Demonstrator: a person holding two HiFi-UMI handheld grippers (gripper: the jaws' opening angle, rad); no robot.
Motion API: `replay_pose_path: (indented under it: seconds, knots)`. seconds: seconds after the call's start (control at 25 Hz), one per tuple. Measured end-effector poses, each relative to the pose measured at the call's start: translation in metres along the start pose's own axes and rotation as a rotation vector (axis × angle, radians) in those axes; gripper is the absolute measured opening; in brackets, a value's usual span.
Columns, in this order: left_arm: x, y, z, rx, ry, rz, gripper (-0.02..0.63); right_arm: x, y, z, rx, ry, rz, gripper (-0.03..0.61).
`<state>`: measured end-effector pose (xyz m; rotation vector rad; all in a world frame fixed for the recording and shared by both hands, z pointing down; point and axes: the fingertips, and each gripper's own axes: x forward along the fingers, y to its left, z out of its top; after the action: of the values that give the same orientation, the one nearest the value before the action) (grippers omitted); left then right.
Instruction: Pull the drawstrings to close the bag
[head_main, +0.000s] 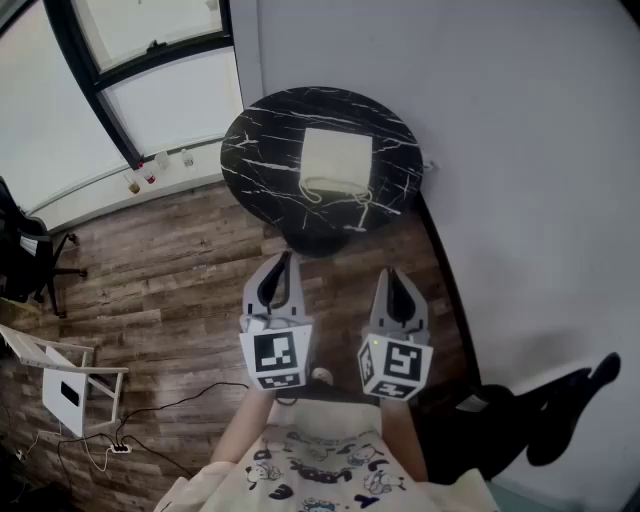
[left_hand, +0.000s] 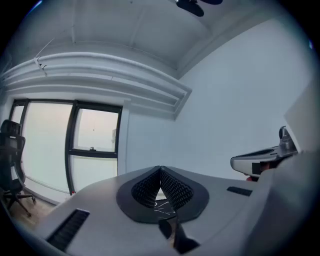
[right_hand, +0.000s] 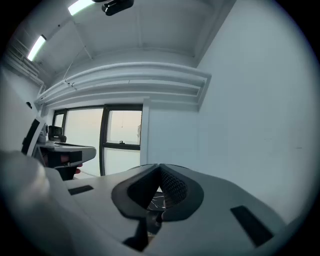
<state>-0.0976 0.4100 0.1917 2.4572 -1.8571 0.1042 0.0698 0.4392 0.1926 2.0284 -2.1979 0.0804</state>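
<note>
Ahead of you, a cream cloth bag (head_main: 335, 157) lies flat on the round black marble table (head_main: 262, 140), its drawstrings (head_main: 338, 196) looping loose from the edge nearest you.

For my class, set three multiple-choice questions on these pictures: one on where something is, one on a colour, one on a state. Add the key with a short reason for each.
1. Where does the bag lie?
A) in a drawer
B) on the round table
C) between a gripper's jaws

2. What colour is the top of the round table?
A) black with white veins
B) plain white
C) red

3. How do the jaws of the left hand-held gripper and the right hand-held gripper stand?
A) both wide apart
B) both closed on the bag
C) both closed with nothing between them

Key:
1 B: the cream bag rests on the tabletop, well apart from both grippers.
2 A: the top is dark marble with pale streaks.
3 C: each gripper view shows the pads meeting at their tips and holding nothing.
</note>
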Motion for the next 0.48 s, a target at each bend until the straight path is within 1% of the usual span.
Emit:
replay_pose_path:
  seconds: [0.48]
  knots:
    - [0.0043, 0.0027, 0.0013, 0.004, -0.003, 0.003, 0.04, 0.0045, -0.0005, -0.0027, 0.009, 0.004, 0.002, 0.012]
